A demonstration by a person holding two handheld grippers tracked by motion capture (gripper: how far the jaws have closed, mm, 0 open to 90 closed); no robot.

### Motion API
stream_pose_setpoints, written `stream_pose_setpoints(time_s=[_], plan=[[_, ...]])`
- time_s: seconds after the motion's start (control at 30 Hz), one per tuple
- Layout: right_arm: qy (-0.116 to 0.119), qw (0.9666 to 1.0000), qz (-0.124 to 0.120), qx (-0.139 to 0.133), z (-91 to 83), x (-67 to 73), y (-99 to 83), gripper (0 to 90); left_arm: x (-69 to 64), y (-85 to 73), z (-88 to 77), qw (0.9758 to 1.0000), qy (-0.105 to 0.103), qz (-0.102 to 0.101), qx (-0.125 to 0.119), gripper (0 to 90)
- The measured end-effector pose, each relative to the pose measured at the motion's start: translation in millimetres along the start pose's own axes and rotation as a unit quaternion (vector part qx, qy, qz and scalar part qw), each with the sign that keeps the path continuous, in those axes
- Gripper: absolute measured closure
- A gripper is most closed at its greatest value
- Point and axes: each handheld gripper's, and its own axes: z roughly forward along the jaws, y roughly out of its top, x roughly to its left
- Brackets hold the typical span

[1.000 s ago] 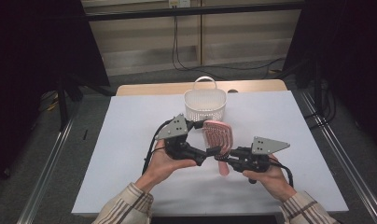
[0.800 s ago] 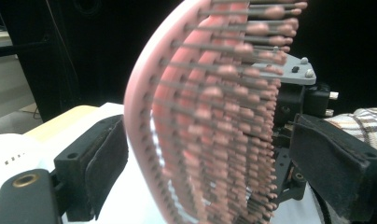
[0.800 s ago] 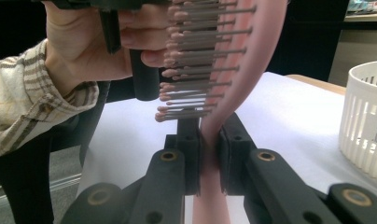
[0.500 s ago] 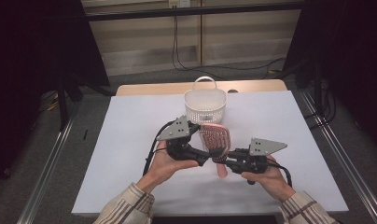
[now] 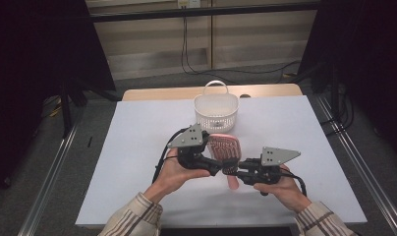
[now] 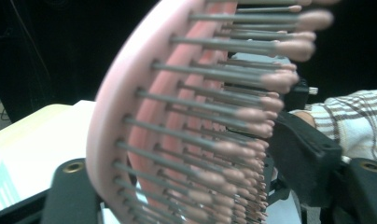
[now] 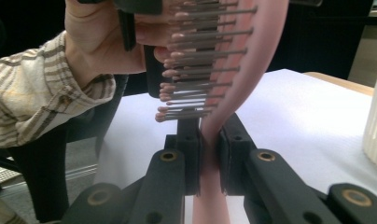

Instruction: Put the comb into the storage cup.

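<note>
No legible text, labels, brand marks or numbers anywhere: nothing on the pink hairbrush (image 5: pixel 225 150), the white basket (image 5: pixel 216 111) behind it, or the grey gripper plates.

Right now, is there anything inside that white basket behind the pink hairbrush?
In the high view the white basket looks empty, though its near wall hides part of the floor. The pink hairbrush is held in front of it.
</note>
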Motion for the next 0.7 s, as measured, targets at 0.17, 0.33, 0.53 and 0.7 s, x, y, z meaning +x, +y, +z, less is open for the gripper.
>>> stream_pose_setpoints(time_s=[0.17,0.33,0.53,0.7], plan=[[0.002,1.0000,0.003,-0.004,-0.2,0.3,0.7,81.5,1.6,-2.1,0.9,1.0000,-0.006,-0.007,0.004,35.1],[0.006,1.0000,0.004,-0.002,-0.6,0.2,0.4,81.5,0.6,-0.9,0.9,0.9999,-0.005,-0.001,0.009,39.6],[0.000,1.0000,0.000,-0.004,-0.8,-0.6,0.7,81.3,0.5,-0.5,0.8,0.9998,-0.016,-0.007,0.007,47.2],[-0.006,1.0000,0.001,-0.006,-1.6,-1.7,0.9,80.4,-2.5,1.6,3.3,0.9999,-0.011,-0.001,0.008,52.8]])
